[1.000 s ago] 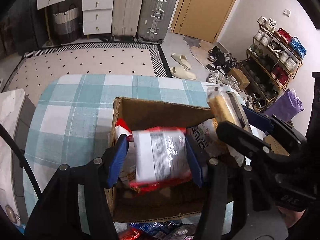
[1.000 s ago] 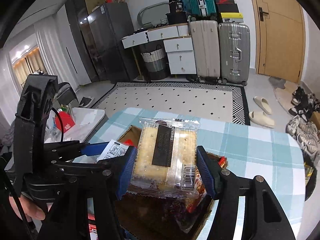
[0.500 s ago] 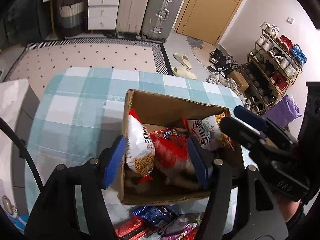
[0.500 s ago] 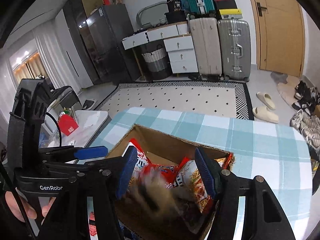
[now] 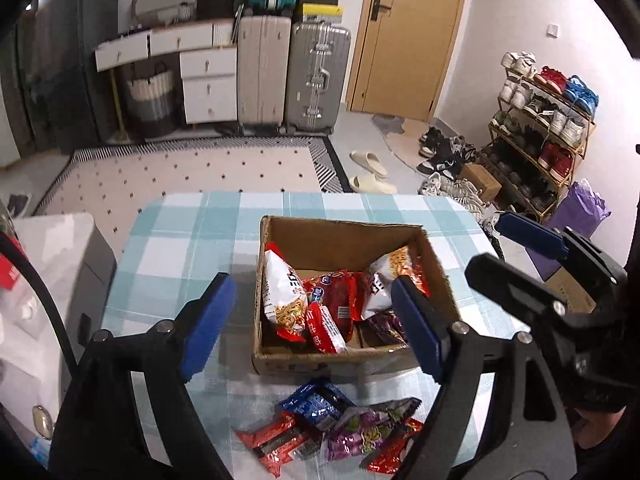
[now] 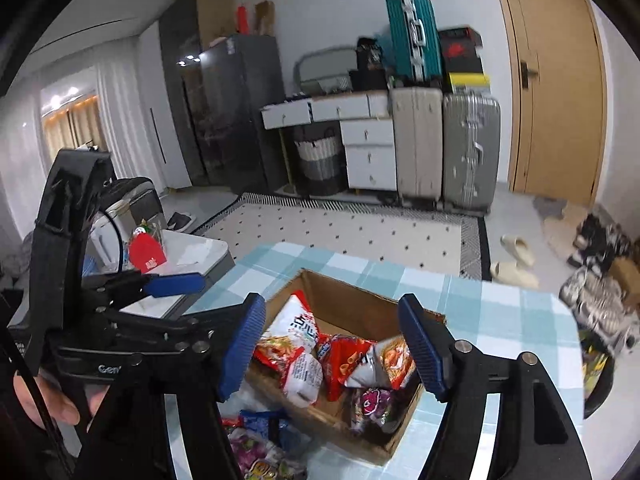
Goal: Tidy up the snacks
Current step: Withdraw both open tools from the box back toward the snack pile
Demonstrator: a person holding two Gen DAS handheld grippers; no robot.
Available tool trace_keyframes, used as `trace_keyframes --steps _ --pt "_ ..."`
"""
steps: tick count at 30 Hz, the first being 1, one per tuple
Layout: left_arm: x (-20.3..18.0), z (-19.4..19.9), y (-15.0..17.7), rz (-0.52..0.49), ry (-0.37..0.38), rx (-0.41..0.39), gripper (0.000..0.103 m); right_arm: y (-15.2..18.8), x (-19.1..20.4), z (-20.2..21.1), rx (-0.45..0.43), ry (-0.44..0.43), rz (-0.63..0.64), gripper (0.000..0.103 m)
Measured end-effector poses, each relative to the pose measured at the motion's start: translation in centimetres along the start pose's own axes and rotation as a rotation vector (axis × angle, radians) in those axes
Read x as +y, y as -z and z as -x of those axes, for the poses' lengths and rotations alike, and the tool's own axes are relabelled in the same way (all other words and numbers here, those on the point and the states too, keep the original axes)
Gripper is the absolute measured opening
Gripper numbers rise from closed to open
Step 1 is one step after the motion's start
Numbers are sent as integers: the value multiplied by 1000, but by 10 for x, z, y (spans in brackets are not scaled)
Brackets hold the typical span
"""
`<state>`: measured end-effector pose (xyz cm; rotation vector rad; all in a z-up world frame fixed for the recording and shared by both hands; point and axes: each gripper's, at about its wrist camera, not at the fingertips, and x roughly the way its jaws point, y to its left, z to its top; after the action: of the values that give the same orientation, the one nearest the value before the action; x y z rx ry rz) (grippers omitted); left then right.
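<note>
A cardboard box (image 5: 276, 362) stands on the teal checked tablecloth (image 5: 176, 248) and holds several snack bags, among them a white and red bag (image 5: 282, 292) and a red bag (image 5: 334, 292). It also shows in the right wrist view (image 6: 340, 300). Loose snack packets, blue (image 5: 316, 402), red (image 5: 276, 440) and purple (image 5: 368, 428), lie in front of the box. My left gripper (image 5: 312, 328) is open and empty above the box's near side. My right gripper (image 6: 332, 348) is open and empty above the box; it also appears in the left wrist view (image 5: 508, 248).
A grey side table (image 6: 192, 252) with a red item stands left of the table. Beyond it are a patterned rug (image 5: 180, 168), suitcases (image 5: 316, 76), a drawer unit (image 5: 208, 84), a shoe rack (image 5: 544, 120) and a purple bag (image 5: 580, 212).
Both grippers let go of their packets into the box: the left dropped a red packet, the right a clear biscuit pack. Both then opened and pulled back and up from the box.
</note>
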<state>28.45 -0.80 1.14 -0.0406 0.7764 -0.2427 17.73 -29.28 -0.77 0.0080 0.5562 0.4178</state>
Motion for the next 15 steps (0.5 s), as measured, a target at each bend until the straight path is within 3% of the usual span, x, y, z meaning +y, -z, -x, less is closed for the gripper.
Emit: trace_keyframes --steps 6,10,15 --pt "-15 41 10 -38 -19 -54 81 10 15 44 -53 -13 6 75" --pt "-22 70 22 -48 -14 -96 83 17 19 74 -107 -27 -1 88" --pt "-26 105 41 -33 -16 -151 87 34 20 110 -161 -22 -41 93"
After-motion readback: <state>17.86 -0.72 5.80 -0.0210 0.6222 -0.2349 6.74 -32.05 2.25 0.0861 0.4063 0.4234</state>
